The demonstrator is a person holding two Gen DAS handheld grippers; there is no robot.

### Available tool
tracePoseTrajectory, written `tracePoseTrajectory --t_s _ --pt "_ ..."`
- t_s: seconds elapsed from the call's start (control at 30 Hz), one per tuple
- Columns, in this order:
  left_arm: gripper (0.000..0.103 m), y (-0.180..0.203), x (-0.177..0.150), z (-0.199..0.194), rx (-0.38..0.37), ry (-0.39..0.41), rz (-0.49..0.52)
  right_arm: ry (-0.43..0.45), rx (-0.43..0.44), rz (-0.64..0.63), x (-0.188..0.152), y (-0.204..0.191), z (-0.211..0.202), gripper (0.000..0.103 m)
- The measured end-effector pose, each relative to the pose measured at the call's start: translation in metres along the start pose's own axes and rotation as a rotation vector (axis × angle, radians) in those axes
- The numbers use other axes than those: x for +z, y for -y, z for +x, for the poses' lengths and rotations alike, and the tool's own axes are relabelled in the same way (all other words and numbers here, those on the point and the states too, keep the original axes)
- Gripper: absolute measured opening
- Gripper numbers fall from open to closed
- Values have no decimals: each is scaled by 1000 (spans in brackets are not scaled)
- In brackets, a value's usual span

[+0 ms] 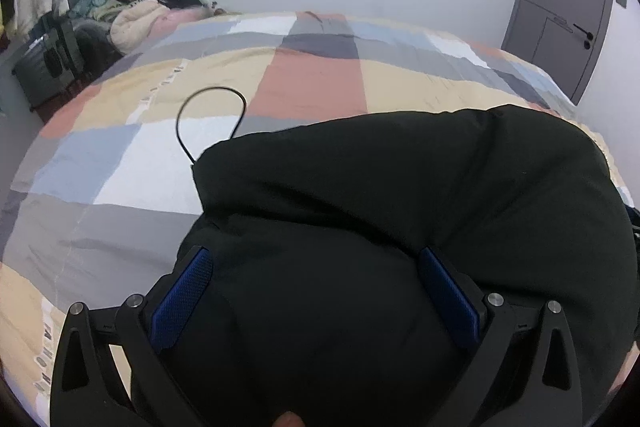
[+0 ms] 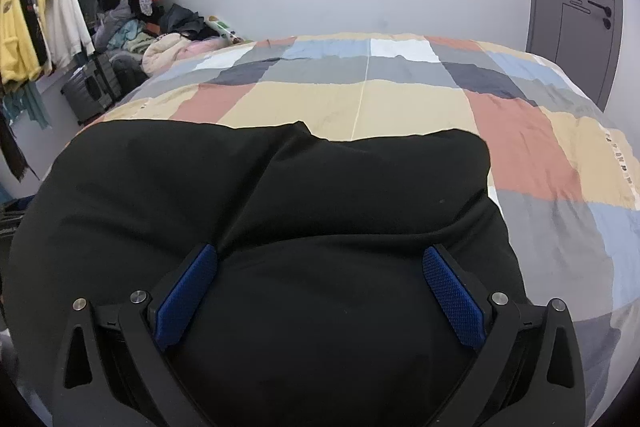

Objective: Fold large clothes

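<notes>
A large black garment (image 1: pixel 400 195) lies folded over on the patchwork bedspread (image 1: pixel 312 83), with a thin black drawstring loop (image 1: pixel 212 119) trailing from its left corner. My left gripper (image 1: pixel 314 259) hovers over the garment's near left part, open, its blue pads (image 1: pixel 182 297) wide apart with cloth beneath them. In the right wrist view the same black garment (image 2: pixel 280 187) fills the near half of the bedspread (image 2: pixel 400 99). My right gripper (image 2: pixel 320 259) is open above the garment's near right part, blue pads (image 2: pixel 454 295) spread, nothing clamped.
A pile of clothes (image 2: pixel 160 43) and a dark suitcase (image 2: pixel 94 89) sit left of the bed. Garments hang on a rail (image 2: pixel 36 27) at far left. A grey door (image 2: pixel 576 7) stands at the right. Bare bedspread stretches beyond the garment.
</notes>
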State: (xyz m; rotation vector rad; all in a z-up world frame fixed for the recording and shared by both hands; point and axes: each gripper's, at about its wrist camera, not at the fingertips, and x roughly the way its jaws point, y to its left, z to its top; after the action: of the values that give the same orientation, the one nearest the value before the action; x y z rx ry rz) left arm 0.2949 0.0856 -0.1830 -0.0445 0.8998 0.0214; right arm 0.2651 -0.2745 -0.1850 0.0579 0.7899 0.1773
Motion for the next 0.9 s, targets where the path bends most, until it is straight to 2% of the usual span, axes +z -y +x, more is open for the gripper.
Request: tracePoseTrajectory --t_s 0.27,0.43,0.73,0.9 --pt "103 2 -1 -5 -6 0 -7 5 -24 8 -4 0 -1 103" --pt "103 7 10 -36 -21 32 -39 63 -14 59 7 -1 -36 103" --pt "103 47 41 -169 -80 230 26 256 9 76 61 -22 -160 103" --pt "103 70 47 -251 -115 324 65 355 71 57 80 -46 -236 103"
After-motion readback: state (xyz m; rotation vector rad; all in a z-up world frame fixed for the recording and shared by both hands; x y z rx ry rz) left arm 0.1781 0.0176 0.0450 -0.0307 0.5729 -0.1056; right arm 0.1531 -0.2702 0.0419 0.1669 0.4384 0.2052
